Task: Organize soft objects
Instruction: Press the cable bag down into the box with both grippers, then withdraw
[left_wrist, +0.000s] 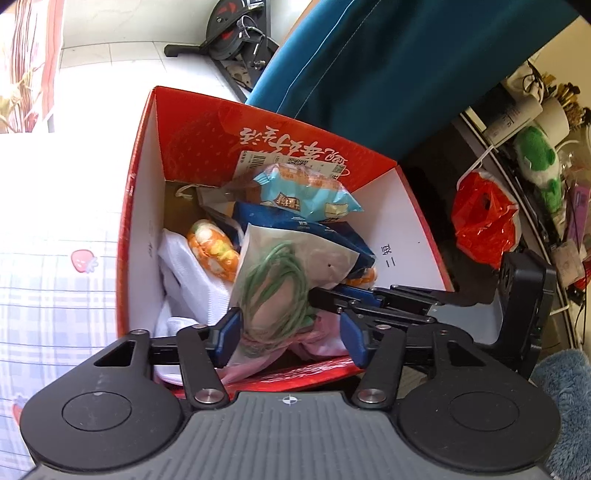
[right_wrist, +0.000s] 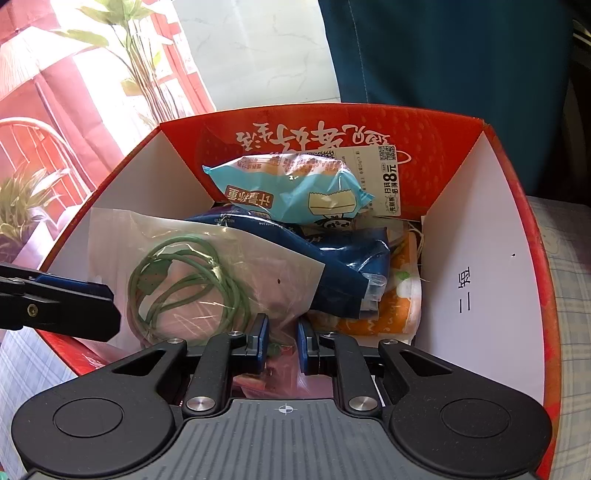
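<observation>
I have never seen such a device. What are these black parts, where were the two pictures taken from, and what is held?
A person holds two hand tools, each with a two-finger claw and a camera looking along the fingers. One picture comes from the left claw, the other from the right claw. Both lean over a red box of soft packs. The right claw is shut on a clear bag holding green cord; the left claw stands open around it.

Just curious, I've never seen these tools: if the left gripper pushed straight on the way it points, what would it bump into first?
Probably the clear bag with the green cord, lying between the left gripper fingers atop the red box pile; depth is uncertain.
</observation>
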